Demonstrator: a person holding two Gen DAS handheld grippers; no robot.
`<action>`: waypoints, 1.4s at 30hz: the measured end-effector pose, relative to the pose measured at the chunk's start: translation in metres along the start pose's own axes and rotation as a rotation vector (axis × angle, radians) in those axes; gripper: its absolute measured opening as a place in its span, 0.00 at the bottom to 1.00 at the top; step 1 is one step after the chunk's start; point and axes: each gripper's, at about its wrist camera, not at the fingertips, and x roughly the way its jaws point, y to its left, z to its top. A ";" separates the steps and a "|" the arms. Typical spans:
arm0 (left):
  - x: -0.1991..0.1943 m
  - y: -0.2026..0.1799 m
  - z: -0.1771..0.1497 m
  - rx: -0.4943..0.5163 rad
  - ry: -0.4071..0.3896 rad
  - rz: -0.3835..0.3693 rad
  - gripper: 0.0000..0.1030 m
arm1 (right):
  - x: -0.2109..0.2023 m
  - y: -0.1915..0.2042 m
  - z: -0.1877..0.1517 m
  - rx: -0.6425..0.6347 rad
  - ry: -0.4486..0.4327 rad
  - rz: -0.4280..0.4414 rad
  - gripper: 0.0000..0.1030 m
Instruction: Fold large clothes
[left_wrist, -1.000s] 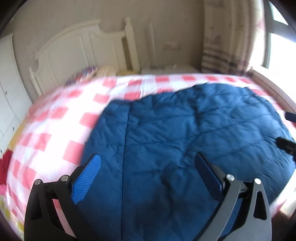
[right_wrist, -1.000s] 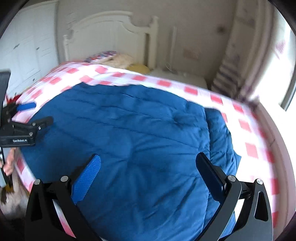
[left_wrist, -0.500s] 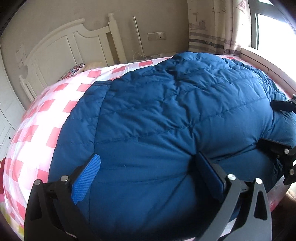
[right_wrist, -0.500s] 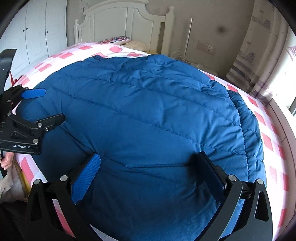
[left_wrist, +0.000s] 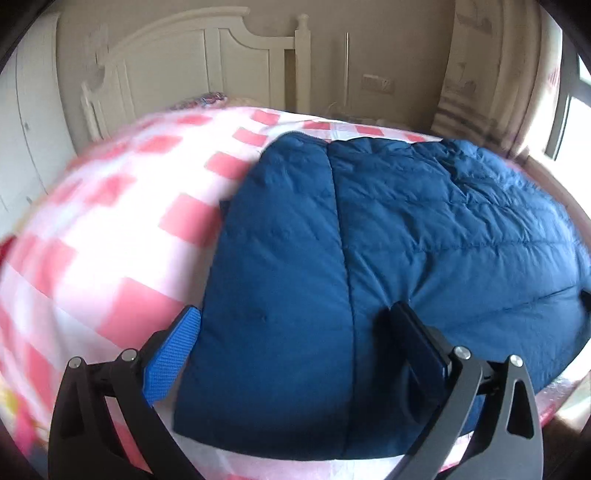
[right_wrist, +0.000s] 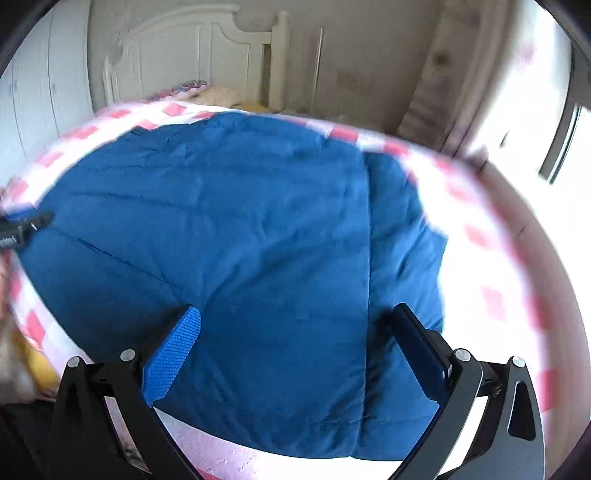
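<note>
One blue quilted coat (left_wrist: 406, 240) flat on checked bedspread (left_wrist: 122, 221), two claws (left_wrist: 295, 332) (right_wrist: 295, 332) wide, empty.

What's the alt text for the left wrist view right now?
A blue padded garment lies spread flat on a pink-and-white checked bedspread. The open left gripper hovers over its near edge, holding nothing; a white headboard stands behind.

A home bedroom: white headboard (left_wrist: 207, 70), pink-checked bedspread (left_wrist: 122, 221), curtained window (left_wrist: 476, 66).
</note>
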 end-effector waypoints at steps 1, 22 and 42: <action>0.002 -0.001 -0.002 0.009 -0.005 -0.002 0.98 | 0.003 -0.005 -0.003 0.028 -0.001 0.029 0.96; 0.002 -0.001 -0.005 0.043 -0.020 -0.004 0.98 | -0.002 -0.025 -0.025 0.059 -0.009 0.032 0.96; -0.018 -0.063 -0.011 0.230 -0.055 -0.003 0.98 | -0.022 0.040 -0.022 -0.090 -0.017 0.042 0.95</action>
